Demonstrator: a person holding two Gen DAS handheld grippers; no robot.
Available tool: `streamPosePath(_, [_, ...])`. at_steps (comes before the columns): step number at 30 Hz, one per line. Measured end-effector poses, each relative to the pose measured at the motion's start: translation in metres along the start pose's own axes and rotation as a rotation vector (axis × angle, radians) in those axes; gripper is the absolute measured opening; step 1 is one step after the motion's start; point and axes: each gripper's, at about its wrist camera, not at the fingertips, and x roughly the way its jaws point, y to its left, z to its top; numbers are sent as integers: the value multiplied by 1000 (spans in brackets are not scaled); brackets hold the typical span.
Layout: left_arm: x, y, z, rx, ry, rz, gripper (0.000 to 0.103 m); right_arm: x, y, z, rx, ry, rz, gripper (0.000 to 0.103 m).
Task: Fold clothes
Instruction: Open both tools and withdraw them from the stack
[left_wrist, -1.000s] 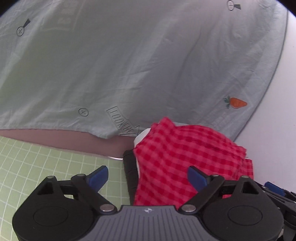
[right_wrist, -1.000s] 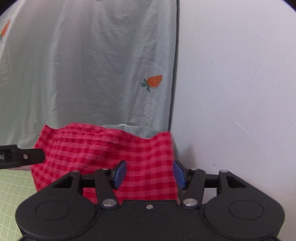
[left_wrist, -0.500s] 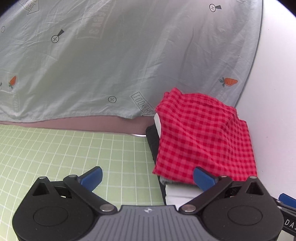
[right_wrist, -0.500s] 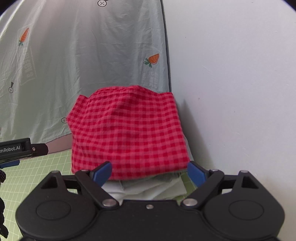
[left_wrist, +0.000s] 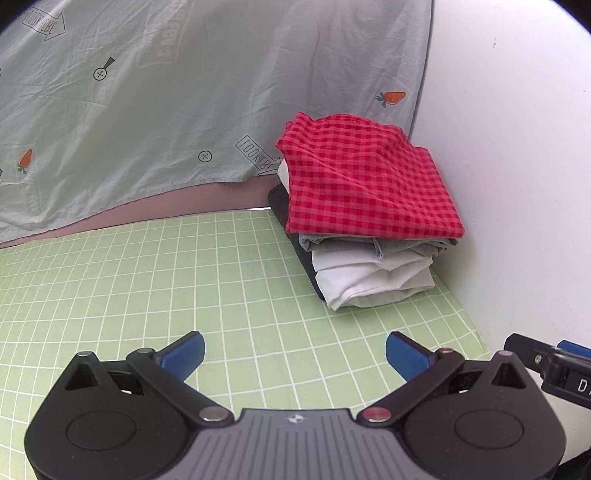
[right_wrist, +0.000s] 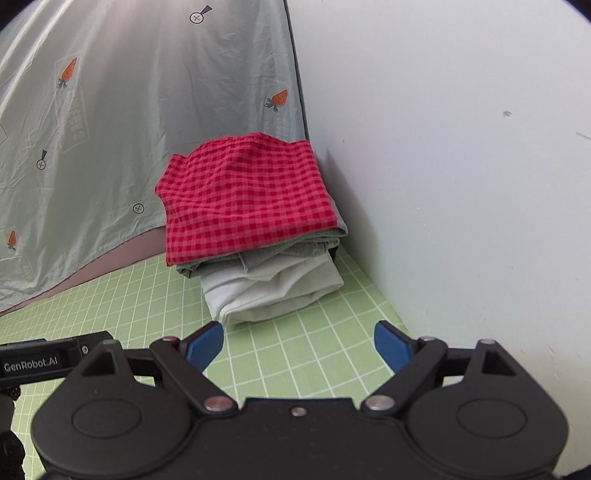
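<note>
Now that both grippers, left (left_wrist: 294, 350) and right (right_wrist: 298, 342), have let go and backed off spread and empty, the red cloth (left_wrist: 364, 181) tops the pile (right_wrist: 273, 282), apparently finishing this fold.

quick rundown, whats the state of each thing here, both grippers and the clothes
left gripper: open, holding nothing, over the green grid mat
right gripper: open, holding nothing, short of the stack
red checked garment: folded, lying on top of the stack
grey garment: folded, directly under the red one
white garment: folded, low in the stack
dark garment: at the bottom, mostly hidden
carrot-print sheet: hanging behind, wrinkled
</note>
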Motion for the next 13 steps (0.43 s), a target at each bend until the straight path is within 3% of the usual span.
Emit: streamPosePath(13, [-23,-3,-20,0,-8,-7,103,-28,-1,-24,-13,31,9,88])
